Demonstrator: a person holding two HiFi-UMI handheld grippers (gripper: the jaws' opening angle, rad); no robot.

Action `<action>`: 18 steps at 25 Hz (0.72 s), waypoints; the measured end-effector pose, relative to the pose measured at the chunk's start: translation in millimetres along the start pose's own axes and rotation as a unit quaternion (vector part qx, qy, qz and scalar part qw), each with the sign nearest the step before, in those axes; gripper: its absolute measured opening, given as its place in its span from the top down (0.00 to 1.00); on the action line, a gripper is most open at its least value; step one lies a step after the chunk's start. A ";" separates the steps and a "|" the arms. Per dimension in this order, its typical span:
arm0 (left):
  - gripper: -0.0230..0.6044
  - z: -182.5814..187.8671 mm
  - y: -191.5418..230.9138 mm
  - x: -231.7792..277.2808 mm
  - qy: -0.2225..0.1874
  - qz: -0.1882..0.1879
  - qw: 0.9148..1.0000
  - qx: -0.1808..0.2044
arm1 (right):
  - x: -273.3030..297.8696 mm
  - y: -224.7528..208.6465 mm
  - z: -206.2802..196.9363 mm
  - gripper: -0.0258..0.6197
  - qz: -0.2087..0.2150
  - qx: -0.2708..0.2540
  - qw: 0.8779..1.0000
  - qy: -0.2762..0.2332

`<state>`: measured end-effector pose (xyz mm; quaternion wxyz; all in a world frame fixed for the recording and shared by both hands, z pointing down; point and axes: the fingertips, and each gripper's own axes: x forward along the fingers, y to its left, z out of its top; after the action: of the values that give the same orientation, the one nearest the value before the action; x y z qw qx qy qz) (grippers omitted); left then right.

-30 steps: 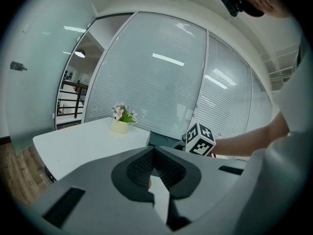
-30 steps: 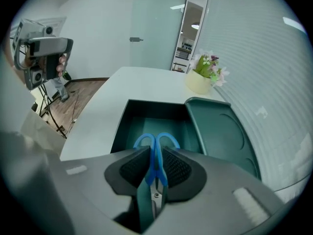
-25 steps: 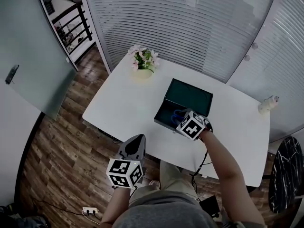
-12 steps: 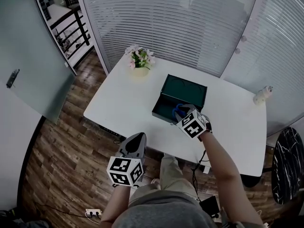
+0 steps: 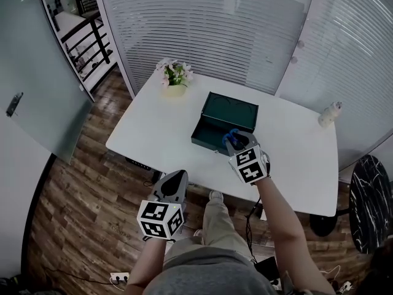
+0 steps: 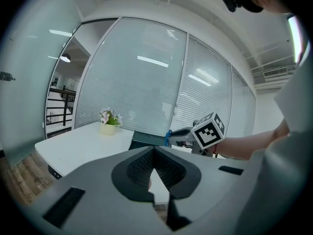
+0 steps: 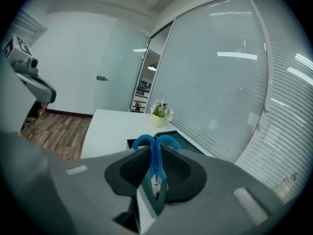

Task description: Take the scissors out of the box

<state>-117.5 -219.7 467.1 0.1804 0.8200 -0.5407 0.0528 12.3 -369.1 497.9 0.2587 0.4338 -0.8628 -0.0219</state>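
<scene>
Blue-handled scissors (image 7: 155, 148) stand upright between the pads of my right gripper (image 7: 155, 173), which is shut on them, handles pointing away. In the head view the right gripper (image 5: 237, 142) holds the scissors (image 5: 229, 134) just above the near right corner of the open dark green box (image 5: 224, 118). The box sits on the white table (image 5: 153, 137) with its lid raised. My left gripper (image 5: 174, 180) hangs off the table's near edge over the floor. Its tips (image 6: 155, 152) meet with nothing between them. The left gripper view shows the right gripper (image 6: 177, 135) with the scissors (image 6: 168, 138) over the box (image 6: 145, 141).
A pot of pink flowers (image 5: 172, 77) stands at the table's far left corner. A small white bottle (image 5: 330, 112) stands at the far right. Slatted glass walls run behind the table. A dark round stool (image 5: 371, 204) is at the right, with wooden floor on the left.
My right gripper has risen out of the box with the scissors in its jaws. The left gripper has shifted slightly by the table's near edge.
</scene>
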 end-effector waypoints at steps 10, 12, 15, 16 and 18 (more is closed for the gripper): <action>0.96 -0.5 -27.3 -16.1 -0.012 -0.021 0.999 0.026 | -95.6 14.0 22.1 0.82 -0.061 0.057 0.993 -0.087; 0.96 1.0 -32.4 -19.4 -0.017 -0.026 0.999 0.029 | -113.3 17.4 23.1 0.82 -0.070 0.071 0.990 -0.096; 0.96 2.1 -40.3 -24.5 -0.022 -0.031 0.999 0.034 | -137.2 23.0 17.1 0.82 -0.080 0.083 0.989 -0.096; 0.96 2.2 -42.3 -26.0 -0.022 -0.033 0.999 0.035 | -144.7 25.4 15.0 0.82 -0.084 0.086 0.988 -0.097; 0.96 2.2 -46.5 -27.9 -0.022 -0.036 0.998 0.037 | -159.5 29.8 11.1 0.82 -0.091 0.090 0.987 -0.099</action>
<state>-87.1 -180.0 446.1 0.1399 0.8460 -0.5123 0.0486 63.3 -231.4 428.0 0.1292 0.5278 -0.8394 -0.0107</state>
